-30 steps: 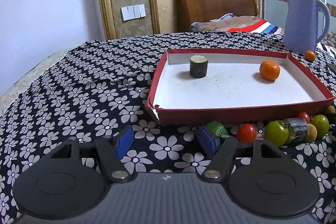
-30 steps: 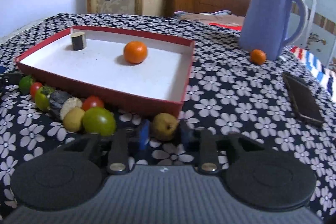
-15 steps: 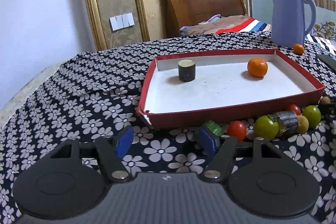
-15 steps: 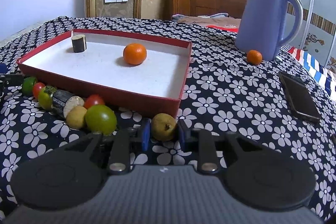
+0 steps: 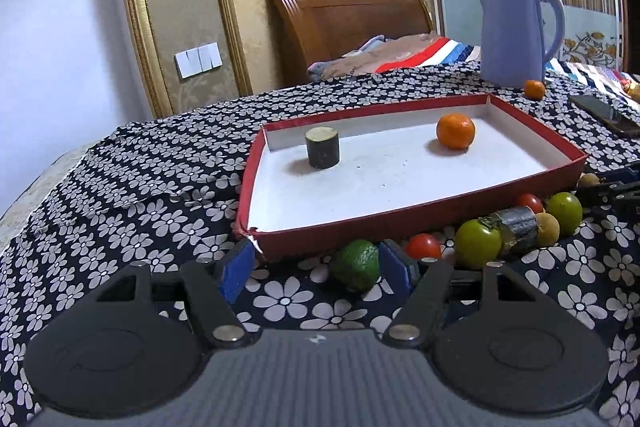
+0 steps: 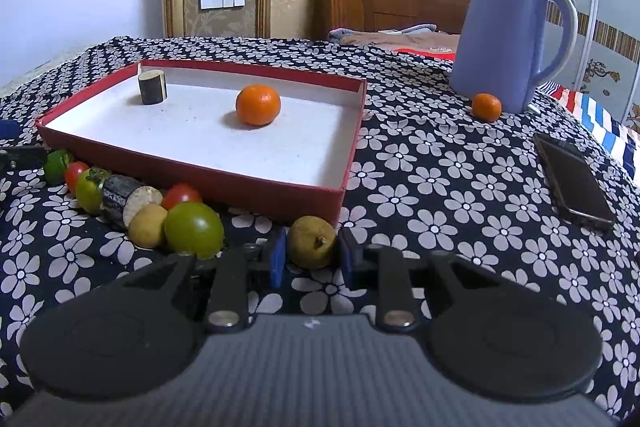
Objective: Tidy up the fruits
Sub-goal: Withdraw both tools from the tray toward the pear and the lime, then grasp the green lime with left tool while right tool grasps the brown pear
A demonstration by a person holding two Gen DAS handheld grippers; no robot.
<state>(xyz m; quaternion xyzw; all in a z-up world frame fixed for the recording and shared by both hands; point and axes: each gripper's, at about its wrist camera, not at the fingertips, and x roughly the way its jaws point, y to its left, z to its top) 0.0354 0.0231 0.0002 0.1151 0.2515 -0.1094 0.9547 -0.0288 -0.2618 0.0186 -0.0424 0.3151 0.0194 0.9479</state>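
The left gripper (image 5: 316, 269) has swung toward the green lime (image 5: 356, 264), jaws open; the right gripper (image 6: 311, 257) apparently pinches the yellow-brown fruit (image 6: 312, 242), which could roll free.

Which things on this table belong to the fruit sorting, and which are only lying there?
Belong: red tray, orange in tray, small orange, yellowish fruit in right gripper, green tomatoes, red tomatoes, lime.
Lying about: blue jug, phone.

The red tray (image 6: 256, 187) is mostly bare floor around an orange (image 6: 258, 105) and a dark cylinder (image 6: 152, 87). Its near wall blocks a level approach; a crowded fruit row (image 6: 132, 203) lines it. Right of it, flowered cloth (image 6: 452, 187) lies open up to the phone (image 6: 572, 183) and jug (image 6: 504, 35).
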